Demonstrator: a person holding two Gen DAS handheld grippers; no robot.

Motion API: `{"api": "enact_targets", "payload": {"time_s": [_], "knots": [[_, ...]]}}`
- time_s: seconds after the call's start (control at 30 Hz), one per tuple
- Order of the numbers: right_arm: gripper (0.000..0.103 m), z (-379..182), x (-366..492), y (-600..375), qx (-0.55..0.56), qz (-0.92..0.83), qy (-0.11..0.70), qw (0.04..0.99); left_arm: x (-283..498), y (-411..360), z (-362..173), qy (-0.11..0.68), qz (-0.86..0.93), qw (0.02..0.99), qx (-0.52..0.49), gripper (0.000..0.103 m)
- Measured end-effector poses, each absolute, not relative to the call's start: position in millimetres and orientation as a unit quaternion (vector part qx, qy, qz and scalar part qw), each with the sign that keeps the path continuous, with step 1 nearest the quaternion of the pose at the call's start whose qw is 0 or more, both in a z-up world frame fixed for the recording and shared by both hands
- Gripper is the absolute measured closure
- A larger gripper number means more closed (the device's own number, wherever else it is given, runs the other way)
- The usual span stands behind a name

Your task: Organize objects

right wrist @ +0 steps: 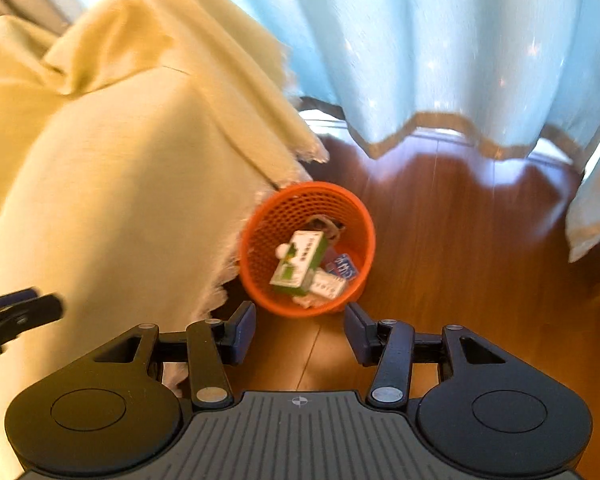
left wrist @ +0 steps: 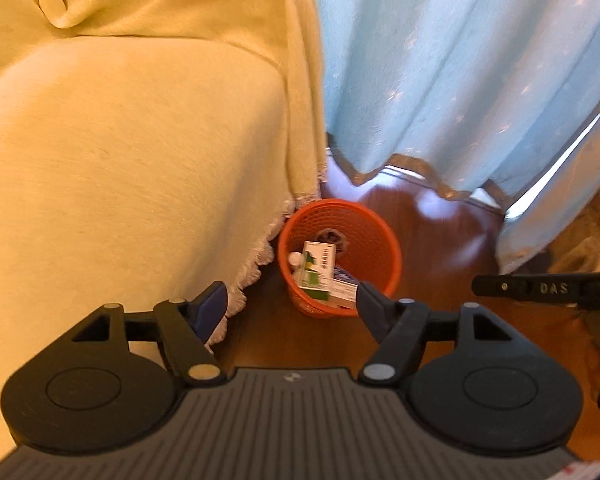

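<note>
An orange mesh bin (left wrist: pixel 376 240) (right wrist: pixel 272 224) stands on the wooden floor beside a sofa. Inside it lie a green-and-white carton (left wrist: pixel 318 270) (right wrist: pixel 298 264), a white box (right wrist: pixel 328 286) and a blue packet (right wrist: pixel 344 265). My left gripper (left wrist: pixel 290 298) hovers above and in front of the bin, open, with nothing between its fingers. My right gripper (right wrist: pixel 300 320) is also open and empty, just short of the bin. The right gripper's black finger (left wrist: pixel 540 288) shows at the right edge of the left wrist view. The left gripper's tip (right wrist: pixel 20 312) shows at the left edge of the right wrist view.
A sofa under a pale yellow fringed cover (left wrist: pixel 120 160) (right wrist: pixel 100 160) fills the left side, its fringe touching the bin. Light blue curtains (left wrist: pixel 460 72) (right wrist: pixel 440 48) hang behind, ending just above the brown wooden floor (left wrist: pixel 440 232) (right wrist: pixel 460 240).
</note>
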State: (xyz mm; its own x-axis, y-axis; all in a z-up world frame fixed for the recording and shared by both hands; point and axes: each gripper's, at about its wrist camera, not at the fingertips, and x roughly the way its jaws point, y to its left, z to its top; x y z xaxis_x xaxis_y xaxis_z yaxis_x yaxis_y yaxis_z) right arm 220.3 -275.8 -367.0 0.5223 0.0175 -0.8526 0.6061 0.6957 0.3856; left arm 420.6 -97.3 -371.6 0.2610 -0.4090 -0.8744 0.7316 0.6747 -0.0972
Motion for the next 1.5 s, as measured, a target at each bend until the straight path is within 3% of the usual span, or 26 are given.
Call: {"api": "enact_targets", "payload": {"time_s": [0.17,0.57,1.1,1.5], "knots": [[0.057,-288.2,214.0,-249.7,0.315,-0.178,0.466,0.808,393.9,-87.5,-309.9,0.471,-0.350,0.790,0.178,0.016],[0.057,-169.8,170.5,-232.7,0.304,-0.128,0.495,0.804,319.6,-71.3,-180.7,0.468,-0.272,0.825,0.162,0.006],[0.057,-63.8,127.1,-172.5,0.321,-0.133,0.484,0.803,278.5,-21.1,-87.8,0.495,-0.305,0.796,0.169,0.006],[0.057,-26.4,113.9,-145.4,0.320,-0.140,0.468,0.812,263.5,-2.6,-61.4,0.475,-0.325,0.798,0.177,0.006]]}}
